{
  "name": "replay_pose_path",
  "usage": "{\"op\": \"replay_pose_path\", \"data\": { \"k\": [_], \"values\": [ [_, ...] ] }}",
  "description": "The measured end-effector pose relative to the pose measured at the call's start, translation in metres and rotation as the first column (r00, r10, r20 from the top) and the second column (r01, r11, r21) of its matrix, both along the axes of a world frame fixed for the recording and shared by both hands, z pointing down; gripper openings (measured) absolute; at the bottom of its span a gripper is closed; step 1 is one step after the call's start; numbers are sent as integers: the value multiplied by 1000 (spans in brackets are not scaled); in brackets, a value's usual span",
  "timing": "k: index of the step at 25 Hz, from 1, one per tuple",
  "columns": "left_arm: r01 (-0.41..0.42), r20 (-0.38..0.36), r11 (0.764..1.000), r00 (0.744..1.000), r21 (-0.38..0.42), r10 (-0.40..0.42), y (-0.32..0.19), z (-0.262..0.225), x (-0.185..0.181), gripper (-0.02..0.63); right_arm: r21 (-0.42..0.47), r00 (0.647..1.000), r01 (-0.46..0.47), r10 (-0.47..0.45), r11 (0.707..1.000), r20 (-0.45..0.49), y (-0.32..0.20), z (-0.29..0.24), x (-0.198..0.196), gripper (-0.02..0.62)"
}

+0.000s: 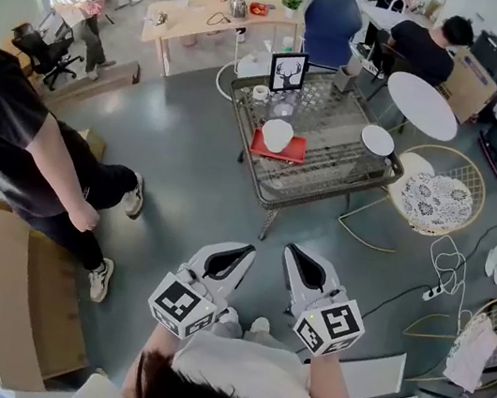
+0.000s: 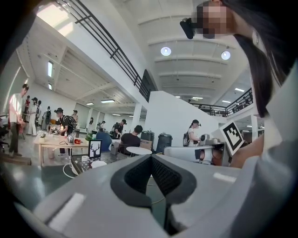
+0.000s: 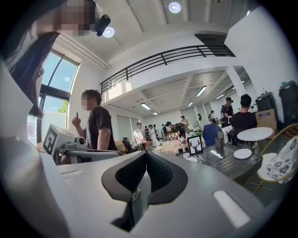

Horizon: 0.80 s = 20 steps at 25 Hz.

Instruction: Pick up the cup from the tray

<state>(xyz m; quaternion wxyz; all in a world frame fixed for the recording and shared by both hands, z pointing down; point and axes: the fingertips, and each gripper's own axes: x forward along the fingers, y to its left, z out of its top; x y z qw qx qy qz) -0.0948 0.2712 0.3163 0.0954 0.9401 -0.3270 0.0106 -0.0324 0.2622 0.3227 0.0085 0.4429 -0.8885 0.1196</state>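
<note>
A white cup [image 1: 277,134] stands on a red tray [image 1: 278,147] on a low glass-topped wire table [image 1: 330,170], far ahead in the head view. My left gripper [image 1: 247,252] and right gripper [image 1: 291,249] are held close to my body, side by side, well short of the table. Both are shut with nothing between the jaws. In the left gripper view the shut left gripper [image 2: 151,158] points into the room, with the table [image 2: 79,166] small at the lower left. The right gripper [image 3: 147,155], in its own view, is shut too, and the table [image 3: 223,162] lies to its right.
A person in black [image 1: 28,154] stands at the left beside cardboard boxes [image 1: 13,295]. On the table are a deer picture [image 1: 287,71] and a white plate [image 1: 377,140]. A wicker chair [image 1: 435,193] and a round white table [image 1: 422,105] stand at the right. Cables [image 1: 435,274] lie on the floor.
</note>
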Motion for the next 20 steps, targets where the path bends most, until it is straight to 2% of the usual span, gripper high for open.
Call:
{"op": "replay_pose_path", "data": {
  "k": [3,6,10,13,20],
  "values": [
    [10,2,1000,1000,-11,-10,-2,4,-5,0,-21,999,24,-23,999,41,-1,2,-2,65],
    [16,9,1000,1000,-26,-16,-6,8,-11,2,-15,997,44,-43,999,70,-3,0,-7,174],
    [27,-1,999,1000,-32,-27,-12,11,-24,5,-8,994,61,-60,998,87,-4,0,-18,251],
    [7,-27,1000,1000,-28,-8,-16,10,-31,57,-3,993,77,-77,997,86,-6,1,-27,340],
    [-62,15,997,998,-50,63,-23,25,-41,112,-15,996,66,-65,998,60,-14,12,-43,344]
  ]
}}
